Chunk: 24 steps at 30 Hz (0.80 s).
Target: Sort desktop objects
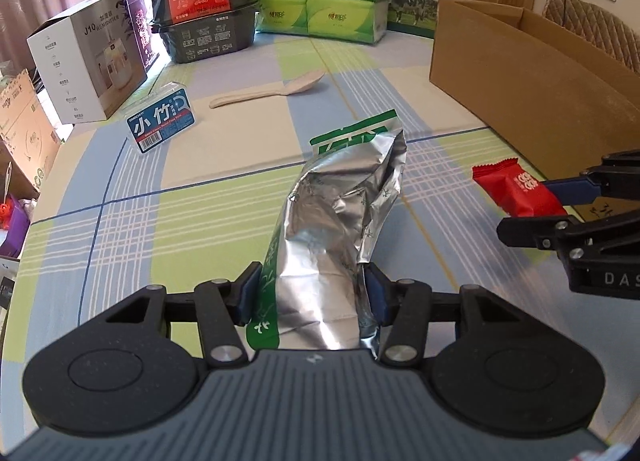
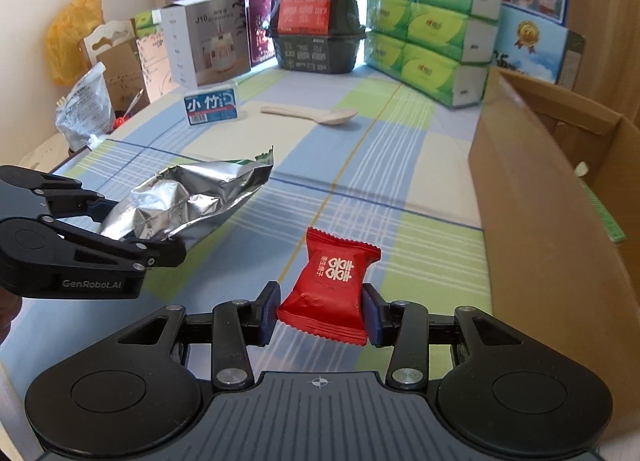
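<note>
A crumpled silver foil bag with green print (image 1: 340, 221) stands between the blue pads of my left gripper (image 1: 312, 293), which is shut on its lower end; the same foil bag (image 2: 188, 197) shows at the left of the right wrist view. My right gripper (image 2: 320, 313) is shut on a small red candy packet (image 2: 332, 285), held just above the checked tablecloth. That red packet (image 1: 516, 191) and the right gripper (image 1: 560, 205) appear at the right edge of the left wrist view, beside the cardboard box.
An open cardboard box (image 2: 540, 197) stands at the right. On the tablecloth (image 1: 180, 201) farther back lie a beige spoon (image 1: 272, 89) and a blue-labelled small box (image 1: 162, 123). Stacked food containers (image 2: 316, 13), green tissue packs (image 2: 432, 29) and a white carton (image 1: 86, 69) line the far edge.
</note>
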Each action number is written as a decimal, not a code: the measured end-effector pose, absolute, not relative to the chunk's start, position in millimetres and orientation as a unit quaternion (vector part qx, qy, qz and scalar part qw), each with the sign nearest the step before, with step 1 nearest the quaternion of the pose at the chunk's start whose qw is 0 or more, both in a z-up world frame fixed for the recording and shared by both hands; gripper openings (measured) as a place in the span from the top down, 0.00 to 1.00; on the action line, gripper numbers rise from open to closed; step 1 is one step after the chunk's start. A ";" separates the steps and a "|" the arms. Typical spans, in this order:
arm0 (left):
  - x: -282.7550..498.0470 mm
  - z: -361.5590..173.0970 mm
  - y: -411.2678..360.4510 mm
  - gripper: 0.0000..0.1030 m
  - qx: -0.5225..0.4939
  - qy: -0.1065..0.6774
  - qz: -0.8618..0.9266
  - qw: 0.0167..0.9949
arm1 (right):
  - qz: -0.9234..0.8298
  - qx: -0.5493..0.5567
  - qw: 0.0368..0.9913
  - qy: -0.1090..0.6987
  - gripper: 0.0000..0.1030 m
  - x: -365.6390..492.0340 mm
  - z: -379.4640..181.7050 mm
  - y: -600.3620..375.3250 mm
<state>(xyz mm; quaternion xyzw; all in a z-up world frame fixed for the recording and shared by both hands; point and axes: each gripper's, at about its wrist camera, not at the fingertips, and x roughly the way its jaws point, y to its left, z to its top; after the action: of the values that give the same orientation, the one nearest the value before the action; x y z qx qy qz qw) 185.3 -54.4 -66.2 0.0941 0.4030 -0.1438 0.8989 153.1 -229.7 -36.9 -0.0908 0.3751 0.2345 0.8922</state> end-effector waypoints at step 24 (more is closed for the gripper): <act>159.0 -40.6 -47.8 0.53 0.070 0.400 -0.119 0.906 | 0.184 -0.050 0.915 0.356 0.61 113.3 -9.5 -259.6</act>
<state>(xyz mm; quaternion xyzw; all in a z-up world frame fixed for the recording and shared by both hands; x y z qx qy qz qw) 159.0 -47.8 -40.6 0.0696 0.4001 -0.1186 0.9061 113.3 -259.6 -9.4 -0.0504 0.3560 0.1840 0.9148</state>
